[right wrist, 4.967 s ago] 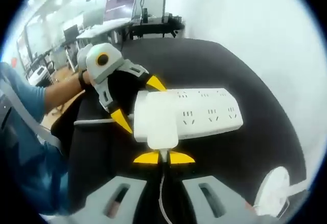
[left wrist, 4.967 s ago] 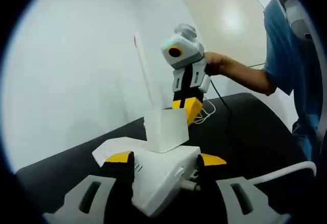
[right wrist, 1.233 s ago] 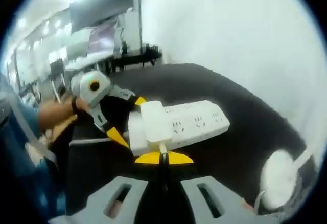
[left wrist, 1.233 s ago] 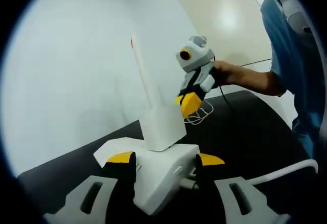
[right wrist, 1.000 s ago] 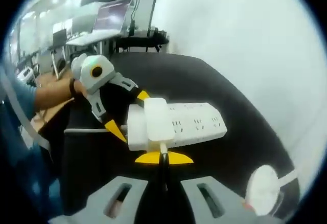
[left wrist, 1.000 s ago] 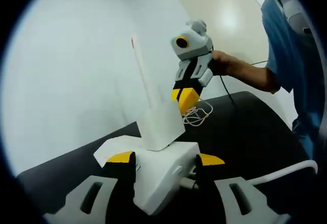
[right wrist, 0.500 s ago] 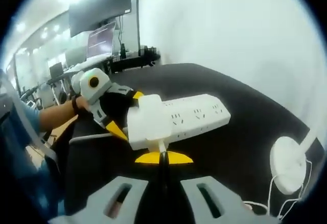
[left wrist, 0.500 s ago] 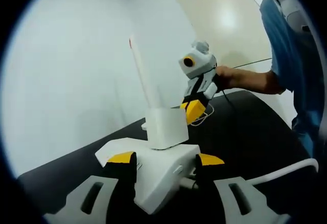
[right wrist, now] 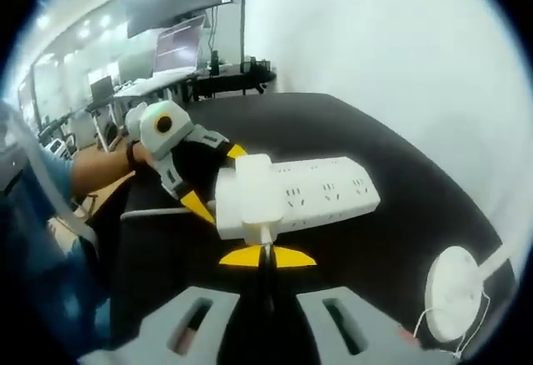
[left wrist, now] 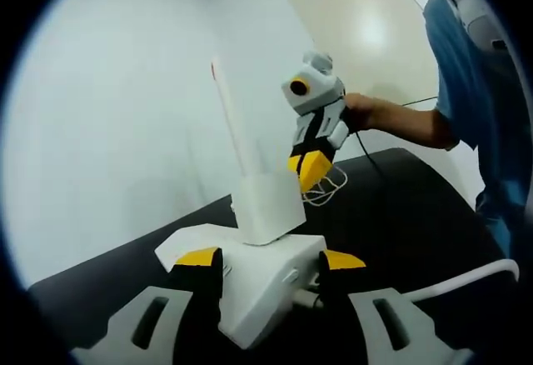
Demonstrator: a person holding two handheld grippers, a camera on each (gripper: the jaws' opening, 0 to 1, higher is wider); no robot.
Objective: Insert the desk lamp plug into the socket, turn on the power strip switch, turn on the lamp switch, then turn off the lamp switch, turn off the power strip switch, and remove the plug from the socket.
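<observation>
Right gripper view, jaws clamping plug (right wrist: 254,198)

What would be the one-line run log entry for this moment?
left gripper: shut on strip | right gripper: shut on plug | plug: at strip's socket end | lamp base: on table

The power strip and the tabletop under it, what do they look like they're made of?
The power strip looks like hard white molded plastic with a smooth, slightly glossy finish and crisp edges around its socket slots. The tabletop is black and matte, with almost no reflections; it could be a fabric or rubber mat, but the pictures leave that open.
</observation>
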